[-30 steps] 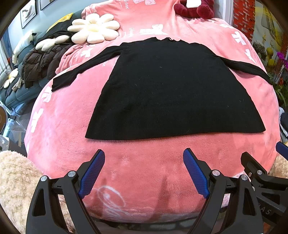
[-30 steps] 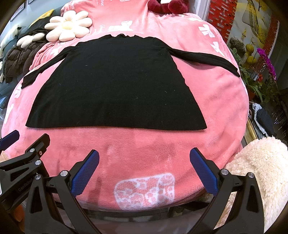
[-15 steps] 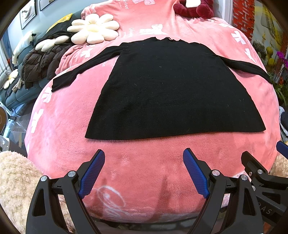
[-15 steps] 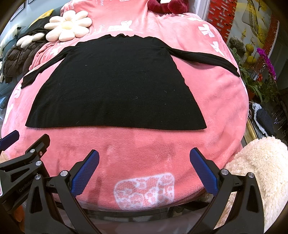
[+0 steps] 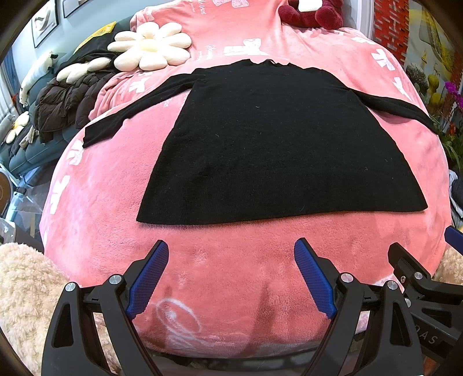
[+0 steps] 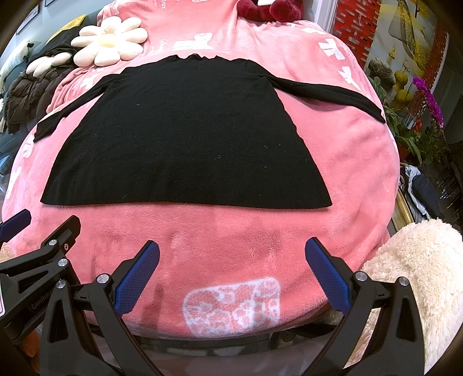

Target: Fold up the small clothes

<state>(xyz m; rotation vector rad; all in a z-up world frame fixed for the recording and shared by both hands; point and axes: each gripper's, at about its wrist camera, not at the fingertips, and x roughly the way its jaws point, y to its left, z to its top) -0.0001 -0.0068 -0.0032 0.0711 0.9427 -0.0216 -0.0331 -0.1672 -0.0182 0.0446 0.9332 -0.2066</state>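
I have a black sweater (image 5: pixel 277 144) laid flat on the pink blanket (image 5: pixel 231 274), filling the centre of both views. Its hem runs across the middle of each frame, nearest my tongs, and its neck points toward the top. One sleeve (image 5: pixel 130 115) stretches out to the left of the frame, the other (image 5: pixel 399 107) to the right, both lying flat on the blanket.

My left gripper (image 5: pixel 231 274) sits at the bottom centre of its view with its blue pads (image 5: pixel 147 280) spread wide and nothing between them. It is short of the hem, with a band of bare pink blanket in between. My right gripper (image 6: pixel 231 274) is likewise spread wide at the bottom of its own view, holding nothing, and also short of the hem. The two grippers sit side by side: each shows at the lower edge of the other's frame.

In the upper left of both views lies a cream flower cushion (image 5: pixel 150 46), with a dark brown padded jacket (image 5: pixel 63 101) further left. A dark red plush toy (image 5: pixel 312 14) sits at the top edge. A cream fluffy throw (image 6: pixel 419 274) fills the lower right of the right view.
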